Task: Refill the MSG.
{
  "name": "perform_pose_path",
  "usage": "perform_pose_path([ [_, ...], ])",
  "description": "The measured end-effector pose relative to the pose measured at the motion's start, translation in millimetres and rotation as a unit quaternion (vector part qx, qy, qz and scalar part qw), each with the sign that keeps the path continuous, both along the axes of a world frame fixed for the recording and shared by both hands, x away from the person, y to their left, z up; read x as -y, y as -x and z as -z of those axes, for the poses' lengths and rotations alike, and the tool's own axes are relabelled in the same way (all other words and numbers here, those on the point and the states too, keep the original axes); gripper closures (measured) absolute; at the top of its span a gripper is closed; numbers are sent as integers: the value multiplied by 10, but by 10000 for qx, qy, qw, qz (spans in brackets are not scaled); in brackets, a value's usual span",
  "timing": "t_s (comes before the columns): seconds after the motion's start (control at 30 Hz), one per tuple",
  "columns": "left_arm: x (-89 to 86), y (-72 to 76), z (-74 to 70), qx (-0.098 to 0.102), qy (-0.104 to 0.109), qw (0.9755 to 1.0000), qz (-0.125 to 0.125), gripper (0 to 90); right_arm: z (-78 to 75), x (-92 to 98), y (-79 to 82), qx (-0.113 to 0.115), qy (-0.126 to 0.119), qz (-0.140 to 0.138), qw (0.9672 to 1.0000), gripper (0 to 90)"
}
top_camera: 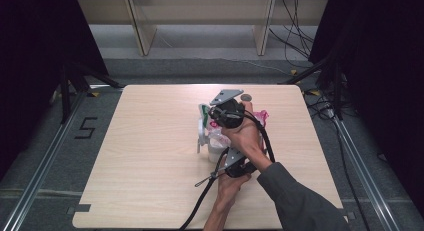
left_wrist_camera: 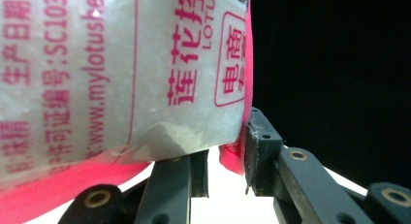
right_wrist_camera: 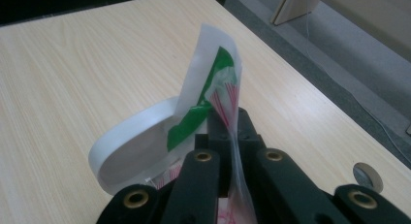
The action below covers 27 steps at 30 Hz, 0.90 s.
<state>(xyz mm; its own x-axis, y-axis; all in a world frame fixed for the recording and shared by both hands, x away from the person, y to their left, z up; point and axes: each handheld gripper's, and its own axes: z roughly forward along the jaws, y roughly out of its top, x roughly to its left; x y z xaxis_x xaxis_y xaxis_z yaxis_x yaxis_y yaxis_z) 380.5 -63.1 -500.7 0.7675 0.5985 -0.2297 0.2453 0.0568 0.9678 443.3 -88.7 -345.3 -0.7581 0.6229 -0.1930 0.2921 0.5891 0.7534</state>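
**Two grippers on one plastic bag**

Near the middle of the light wooden table (top_camera: 150, 141). Right gripper (right_wrist_camera: 228, 122) pinching the thin top edge of the white, pink and green plastic bag (right_wrist_camera: 213, 88), jaws pressed together on it. Left gripper (left_wrist_camera: 227, 158) clamping the bag's lower pink edge. Behind the bag, a white round cup (right_wrist_camera: 131, 146).

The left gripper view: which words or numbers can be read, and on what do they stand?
All on the white and pink bag:
"www.mylotusbea", cut off
"SC103", cut off
"LOTUS", partly cut
Red Chinese characters: "莲花", others too cropped to read surely.
On the floor left of the table, high view: "5".
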Motion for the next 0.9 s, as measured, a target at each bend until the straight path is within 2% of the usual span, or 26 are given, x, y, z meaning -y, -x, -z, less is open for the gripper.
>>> perform_pose_path([
  [0.03, 2, -17, 0, 21, -27, 9998, 176, 737, 17, -14, 10, -15, 14, 39, 10000, 900],
  [0.07, 20, 6, -1, -174, 86, 9996, 216, 737, 23, -17, 7, 14, 38, -2, 10000, 900],
  [0.1, 26, 1, 5, -147, 173, 9994, 248, 737, 26, -22, 12, 11, 25, 29, 10000, 900],
  [0.13, 26, 1, 4, -146, 170, 9994, 249, 737, 22, -18, 6, 26, 34, -7, 10000, 900],
  [0.17, 12, 9, -9, -194, -13, 9996, 195, 737, 21, -15, 5, 20, 27, -22, 10000, 900],
  [0.2, 11, 9, -9, -193, -17, 9996, 191, 737, 21, -16, 9, -19, 17, 15, 10000, 900],
  [0.23, 11, 14, -10, -214, -4, 9996, 178, 737, 17, -16, 12, -42, -23, 35, 10000, 900],
  [0.3, 23, 6, -1, -145, 152, 9996, 210, 737, -9, 3, 4, -21, -67, 37, 10000, 900],
  [0.33, 21, 9, -6, -152, 125, 9997, 171, 737, -24, 16, 1, -63, -152, 56, 9998, 900],
  [0.43, 24, 0, -4, -120, 112, 9997, 191, 737, -29, 23, 1, -58, -177, 68, 9998, 900],
  [0.5, 24, 3, -11, -135, 120, 9996, 224, 738, -38, 33, -1, -73, -156, 39, 9998, 900],
  [0.57, 35, 1, -5, -141, 141, 9996, 222, 737, -34, 41, -15, 42, -120, -4, 9999, 900],
  [0.6, 42, -2, 2, -150, 158, 9995, 237, 738, -15, 23, 4, -16, -119, 80, 9999, 900],
  [0.67, 39, -3, -3, -177, 187, 9993, 255, 737, 1, 10, 6, -83, -33, 42, 10000, 900],
  [0.77, 24, -12, -11, -175, 141, 9995, 217, 739, -21, 22, -10, 37, -59, -11, 10000, 900],
  [0.8, 22, -16, -12, -178, 140, 9995, 226, 740, -31, 27, -6, -29, -124, 52, 9999, 900],
  [0.9, 36, -22, -5, -176, 140, 9995, 241, 739, -16, 14, -8, -72, -85, 51, 9999, 900],
])
